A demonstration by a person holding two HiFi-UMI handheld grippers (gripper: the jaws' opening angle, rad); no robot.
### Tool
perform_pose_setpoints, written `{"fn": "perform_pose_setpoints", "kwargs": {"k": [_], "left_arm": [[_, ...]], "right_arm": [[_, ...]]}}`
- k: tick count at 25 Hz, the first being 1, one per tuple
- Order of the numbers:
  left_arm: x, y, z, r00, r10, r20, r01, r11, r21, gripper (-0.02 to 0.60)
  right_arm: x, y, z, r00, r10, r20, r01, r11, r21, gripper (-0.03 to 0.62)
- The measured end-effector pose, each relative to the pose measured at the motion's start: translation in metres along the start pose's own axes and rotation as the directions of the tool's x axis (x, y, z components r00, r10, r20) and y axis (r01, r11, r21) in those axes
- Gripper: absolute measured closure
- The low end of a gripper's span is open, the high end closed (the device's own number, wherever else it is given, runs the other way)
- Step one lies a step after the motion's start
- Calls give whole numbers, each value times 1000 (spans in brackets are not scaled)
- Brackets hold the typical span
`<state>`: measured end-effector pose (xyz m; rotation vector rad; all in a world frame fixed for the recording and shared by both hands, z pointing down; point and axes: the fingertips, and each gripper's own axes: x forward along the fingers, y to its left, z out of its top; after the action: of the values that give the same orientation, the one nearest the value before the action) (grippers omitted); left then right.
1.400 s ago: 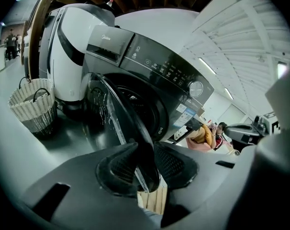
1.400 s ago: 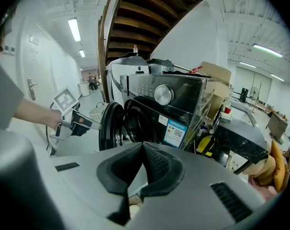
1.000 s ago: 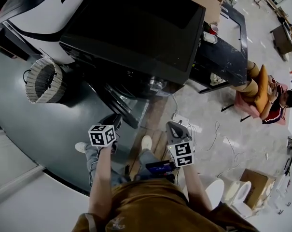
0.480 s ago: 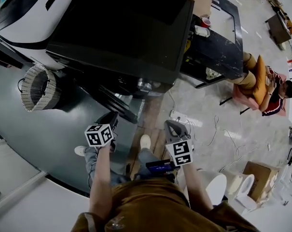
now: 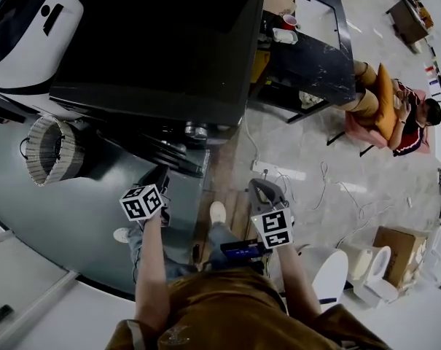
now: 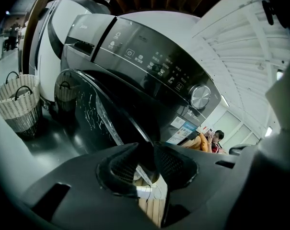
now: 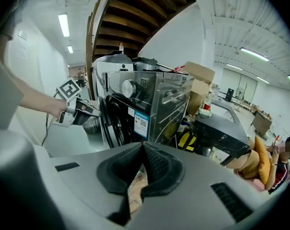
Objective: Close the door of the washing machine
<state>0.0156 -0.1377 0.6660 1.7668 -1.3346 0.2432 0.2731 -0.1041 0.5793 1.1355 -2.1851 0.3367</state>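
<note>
Under control panel (image 6: pixel 154 63), dark door (image 6: pixel 89 114) ajar, left gripper (image 6: pixel 152 148) closing empty, right gripper (image 7: pixel 142 146) closed.

Front-loading washing machine (image 5: pixel 154 42), dark grey with a glossy black top, upright on the floor. Sloped control panel (image 6: pixel 149 63) across the upper front, with rows of small white icons and a round silver dial (image 6: pixel 200 96) at one end. White label stuck on the front below the panel. Round door (image 6: pixel 94 114) of dark, reflective glass in a dark rim, open: swung well out from the front, not latched. From above, a dark slab (image 5: pixel 178 160) jutting from the machine's lower front; nearly edge-on (image 7: pixel 110 121) in the right gripper view.
</note>
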Motion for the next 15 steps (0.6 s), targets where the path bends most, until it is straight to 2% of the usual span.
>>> {"fn": "perform_pose_setpoints", "kwargs": {"k": [7, 15], "left_arm": [[17, -6, 12, 1000, -9, 9, 9, 1000, 11, 465], [37, -11, 28, 1000, -14, -6, 15, 998, 65, 477]], "right_arm": [[-3, -13, -9, 1000, -25, -11, 26, 999, 31, 581], [-4, -21, -15, 999, -39, -32, 40, 999, 37, 581]]}}
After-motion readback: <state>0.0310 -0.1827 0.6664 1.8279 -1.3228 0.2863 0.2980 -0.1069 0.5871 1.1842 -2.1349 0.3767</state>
